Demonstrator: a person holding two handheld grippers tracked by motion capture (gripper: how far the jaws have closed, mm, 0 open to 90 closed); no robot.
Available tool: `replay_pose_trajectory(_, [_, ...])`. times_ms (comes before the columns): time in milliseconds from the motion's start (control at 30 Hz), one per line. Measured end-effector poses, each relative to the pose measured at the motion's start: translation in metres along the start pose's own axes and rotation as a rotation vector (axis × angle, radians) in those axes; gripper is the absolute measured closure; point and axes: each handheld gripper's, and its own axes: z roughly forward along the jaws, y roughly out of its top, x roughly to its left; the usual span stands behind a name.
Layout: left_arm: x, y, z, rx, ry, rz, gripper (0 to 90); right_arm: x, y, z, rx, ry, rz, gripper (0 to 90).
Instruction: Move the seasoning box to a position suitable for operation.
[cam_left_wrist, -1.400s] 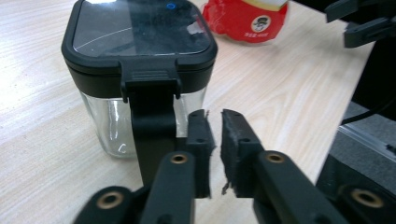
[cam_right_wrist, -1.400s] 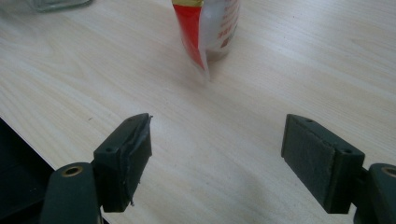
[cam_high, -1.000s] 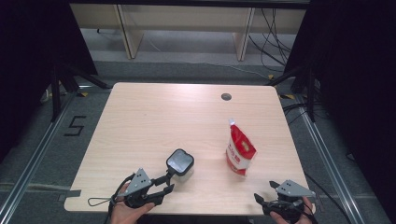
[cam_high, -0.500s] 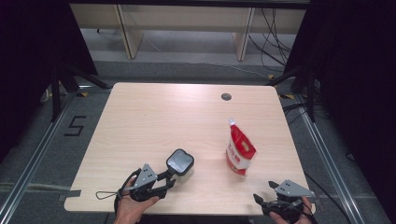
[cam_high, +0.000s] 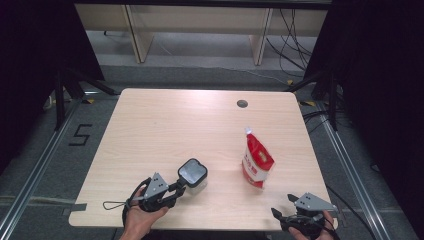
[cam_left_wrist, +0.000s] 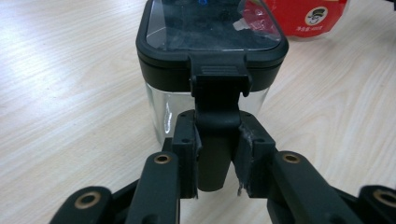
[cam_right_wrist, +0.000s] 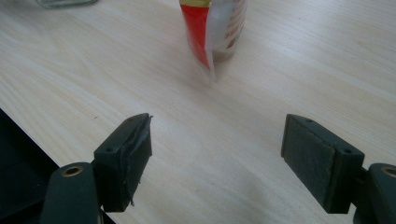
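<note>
Black latch tab (cam_left_wrist: 217, 116) of clear jar (cam_left_wrist: 210, 56) clamped by just-closing left hand-held gripper (cam_left_wrist: 215, 154); right hand-held gripper (cam_right_wrist: 219, 158) released.

Probably a lab: black curtains (cam_high: 30, 60) at nine and three o'clock, floor rails (cam_high: 35, 170), loose cables (cam_high: 295, 40) at one o'clock.

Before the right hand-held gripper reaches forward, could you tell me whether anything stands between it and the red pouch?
Nothing visible does. The right hand-held gripper stands open, with bare table between it and the red pouch. The clear container sits off to the left.
</note>
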Motion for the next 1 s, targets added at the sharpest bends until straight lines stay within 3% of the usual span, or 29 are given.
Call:
replay_pose_trajectory(167, [0.0,0.0,0.0,0.003,-0.043,-0.016,72.0,0.0,0.0,0.0,0.0,0.001,0.005,25.5])
replay_pose_trajectory(300, [0.003,-0.001,-0.001,0.004,-0.066,0.03,72.2,0.0,0.0,0.0,0.0,0.003,0.003,25.6])
replay_pose_trajectory(433, [0.004,-0.001,-0.002,0.001,-0.087,0.033,72.2,0.0,0.0,0.0,0.001,0.0,0.002,25.5])
replay_pose_trajectory(467, [0.003,-0.002,-0.002,0.0,-0.093,0.019,72.2,0.0,0.0,0.0,0.001,0.002,0.003,25.5])
replay_pose_trajectory(667, [-0.004,-0.003,-0.001,0.002,-0.14,0.028,72.3,0.0,0.0,0.0,0.001,0.002,0.0,25.6])
replay_pose_trajectory(700, [-0.004,-0.002,-0.002,0.003,-0.145,0.052,72.3,0.0,0.0,0.0,0.001,0.002,0.0,25.6])
replay_pose_trajectory(767, [-0.006,-0.003,-0.001,0.001,-0.159,0.038,72.3,0.0,0.0,0.0,0.002,0.002,0.001,25.6])
replay_pose_trajectory(933, [-0.012,-0.003,0.0,-0.003,-0.198,0.062,72.3,0.0,0.0,0.0,0.002,0.001,-0.001,25.6])
replay_pose_trajectory(967, [-0.013,-0.003,0.0,0.003,-0.204,0.085,72.3,0.0,0.0,0.0,0.001,0.002,0.0,25.6])
replay_pose_trajectory(1000, [-0.015,-0.003,0.0,-0.003,-0.216,0.078,72.3,0.0,0.0,0.0,0.0,-0.003,0.005,25.6])
